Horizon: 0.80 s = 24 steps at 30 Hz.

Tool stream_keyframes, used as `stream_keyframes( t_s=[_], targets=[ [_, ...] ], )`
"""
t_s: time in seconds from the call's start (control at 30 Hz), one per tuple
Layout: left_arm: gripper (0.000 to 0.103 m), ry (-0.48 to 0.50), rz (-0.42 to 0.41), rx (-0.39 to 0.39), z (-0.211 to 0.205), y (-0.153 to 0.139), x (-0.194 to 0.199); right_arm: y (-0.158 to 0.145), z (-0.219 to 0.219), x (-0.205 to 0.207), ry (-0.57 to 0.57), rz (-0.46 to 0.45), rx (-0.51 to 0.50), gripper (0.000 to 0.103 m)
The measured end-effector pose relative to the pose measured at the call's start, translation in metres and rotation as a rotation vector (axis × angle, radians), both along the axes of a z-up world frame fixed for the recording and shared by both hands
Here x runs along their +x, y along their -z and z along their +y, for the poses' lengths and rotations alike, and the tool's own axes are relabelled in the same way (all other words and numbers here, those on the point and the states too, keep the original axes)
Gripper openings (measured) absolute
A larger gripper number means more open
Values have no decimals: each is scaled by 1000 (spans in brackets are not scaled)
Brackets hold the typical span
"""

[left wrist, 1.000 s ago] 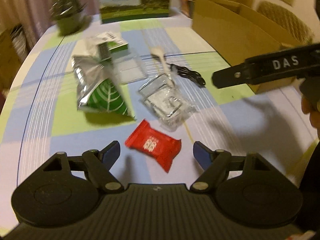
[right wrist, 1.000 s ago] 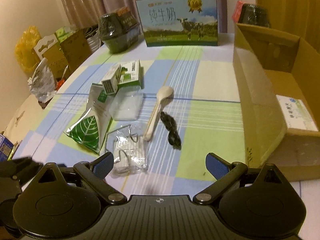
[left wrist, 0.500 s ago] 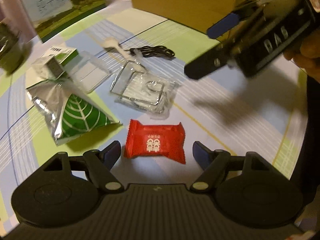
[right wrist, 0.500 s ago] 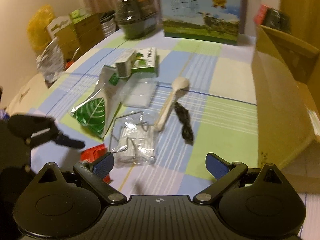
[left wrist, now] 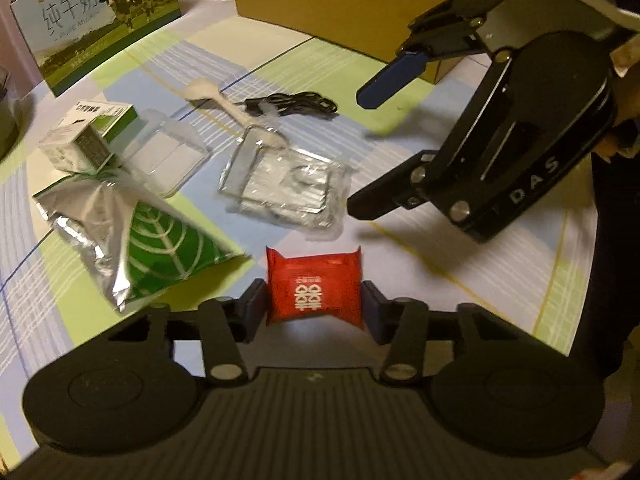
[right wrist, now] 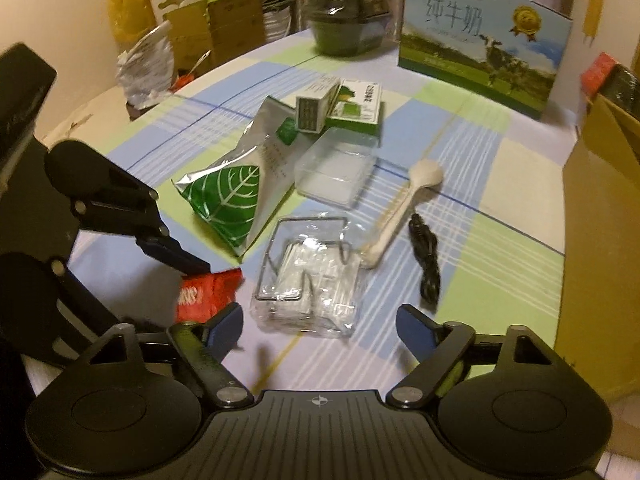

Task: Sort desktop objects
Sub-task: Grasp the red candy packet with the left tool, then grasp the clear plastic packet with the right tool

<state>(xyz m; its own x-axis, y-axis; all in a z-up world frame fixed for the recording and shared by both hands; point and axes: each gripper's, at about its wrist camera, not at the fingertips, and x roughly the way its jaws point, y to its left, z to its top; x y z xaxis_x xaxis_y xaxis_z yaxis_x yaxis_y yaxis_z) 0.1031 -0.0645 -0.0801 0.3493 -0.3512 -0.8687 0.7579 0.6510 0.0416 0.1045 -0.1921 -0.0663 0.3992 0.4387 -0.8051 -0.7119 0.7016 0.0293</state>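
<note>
The cardboard box (right wrist: 600,216) stands open at the right edge of the table, stiff-walled and the likely bin for the sorting. The foil pouch (left wrist: 132,236) with the green leaf print lies flat on the checked tablecloth (left wrist: 440,264); it looks light and crinkly, slippery on its faces, best pinched at a sealed edge. Beside it sits a clear plastic-wrapped wire holder (left wrist: 284,184), rigid inside but slick outside, so the metal frame is the surer hold. The white plastic spoon (right wrist: 404,212) and the coiled black cable (right wrist: 426,256) lie just right of it, the cable limp.

The red sachet (left wrist: 314,286) is at the near edge of the clutter, small, light and soft. The left gripper (left wrist: 314,306) is clenched on it, pads pressing its two short sides, and the packet bulges slightly between them; a firm squeeze could crush the contents. The right gripper (right wrist: 318,326) hangs above the wrapped holder with jaws spread wide, grasping nothing.
</note>
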Motion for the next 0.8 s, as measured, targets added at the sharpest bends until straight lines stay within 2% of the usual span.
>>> stream_keyframes(
  t_s=[0.1, 0.27, 0.33, 0.47, 0.57, 0.67, 0.8],
  targets=[
    [44, -7, -17, 31, 11, 0, -2, 3, 7, 0, -16, 4, -5, 75],
    [45, -43, -26, 39, 26, 0, -6, 9, 23, 0, -40, -5, -26, 65],
    [46, -48, -25, 36, 29, 0, -8, 12, 30, 0, -52, -12, -41, 59],
    [53, -58, -25, 38, 31, 0, -7, 18, 39, 1, -62, -16, -54, 52],
    [59, -69, -24, 33, 32, 1, -5, 22, 42, 1, -66, -26, -71, 41],
    [61, -86, -20, 19, 32, 2, -3, 22, 39, 2, -48, -26, -72, 30],
    [63, -90, -22, 11, 28, 3, -2, 17, 26, -2, -3, -6, -83, 29]
  ],
)
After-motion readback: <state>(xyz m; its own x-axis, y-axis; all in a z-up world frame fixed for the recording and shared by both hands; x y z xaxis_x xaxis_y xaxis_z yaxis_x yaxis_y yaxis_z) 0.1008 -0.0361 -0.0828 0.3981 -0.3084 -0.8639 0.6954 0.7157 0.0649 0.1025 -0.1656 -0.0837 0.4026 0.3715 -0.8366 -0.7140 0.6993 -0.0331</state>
